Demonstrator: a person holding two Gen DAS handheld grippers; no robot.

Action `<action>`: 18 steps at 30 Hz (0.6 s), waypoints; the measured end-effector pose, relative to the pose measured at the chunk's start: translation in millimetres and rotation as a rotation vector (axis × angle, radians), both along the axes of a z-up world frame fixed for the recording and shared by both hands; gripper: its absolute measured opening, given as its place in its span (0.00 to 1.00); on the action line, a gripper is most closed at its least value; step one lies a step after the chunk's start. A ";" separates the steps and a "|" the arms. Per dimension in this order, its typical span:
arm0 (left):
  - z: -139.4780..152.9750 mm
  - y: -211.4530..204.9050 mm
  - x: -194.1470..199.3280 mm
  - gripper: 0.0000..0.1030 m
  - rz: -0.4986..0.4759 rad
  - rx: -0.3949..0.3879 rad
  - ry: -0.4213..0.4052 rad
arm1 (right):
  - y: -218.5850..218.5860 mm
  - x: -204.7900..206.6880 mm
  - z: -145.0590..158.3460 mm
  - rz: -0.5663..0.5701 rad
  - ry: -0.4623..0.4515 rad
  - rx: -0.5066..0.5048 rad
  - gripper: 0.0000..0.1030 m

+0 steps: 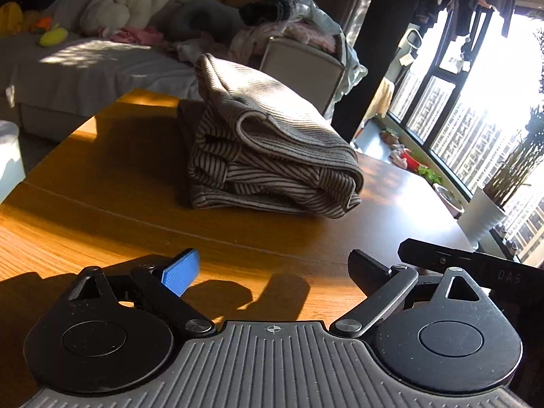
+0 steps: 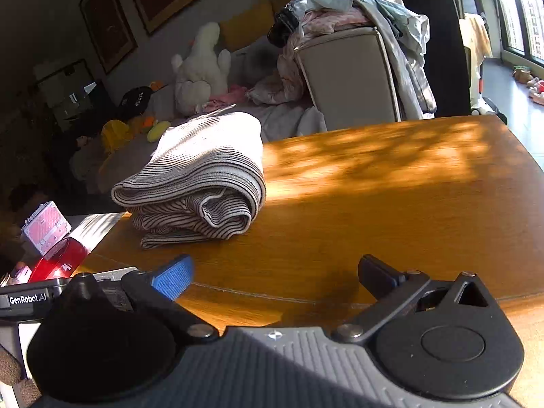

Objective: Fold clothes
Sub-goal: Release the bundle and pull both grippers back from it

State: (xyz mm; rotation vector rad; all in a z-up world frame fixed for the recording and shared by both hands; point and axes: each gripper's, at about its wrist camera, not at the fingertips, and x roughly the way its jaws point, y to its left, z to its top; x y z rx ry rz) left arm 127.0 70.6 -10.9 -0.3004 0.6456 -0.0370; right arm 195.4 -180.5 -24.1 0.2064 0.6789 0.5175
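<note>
Striped garment (image 1: 265, 142) sits folded on table (image 1: 102, 183), sofa (image 1: 85, 64) behind.

The left gripper (image 1: 275, 272) is held with its fingers spread wide, nothing between them. The right gripper (image 2: 277, 272) is likewise held spread and unloaded.

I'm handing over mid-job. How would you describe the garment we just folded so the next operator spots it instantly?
Start at the orange-brown wooden table, sunlit, in front of the grey sofa. Near the table's far edge sits the folded beige knit garment with thin dark stripes, a thick layered bundle. It is the only cloth on the tabletop; the other clothes lie crumpled on the beige chair back behind it.
</note>
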 end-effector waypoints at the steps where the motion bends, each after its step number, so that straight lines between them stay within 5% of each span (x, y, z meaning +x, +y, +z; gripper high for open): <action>1: -0.7 -7.5 -0.7 1.00 -0.003 0.025 0.002 | -5.8 -5.3 -0.9 -0.026 0.007 -0.006 1.00; 7: -4.5 -30.8 8.4 1.00 0.040 0.146 0.033 | -12.3 -16.5 -1.6 -0.112 -0.001 -0.058 1.00; 13: -5.4 -42.5 11.7 1.00 0.077 0.244 0.077 | 20.7 -14.6 -5.4 -0.084 -0.016 -0.316 1.00; 18: -6.1 -48.8 12.6 1.00 0.076 0.283 0.092 | 16.4 -14.2 -6.8 -0.104 -0.015 -0.319 1.00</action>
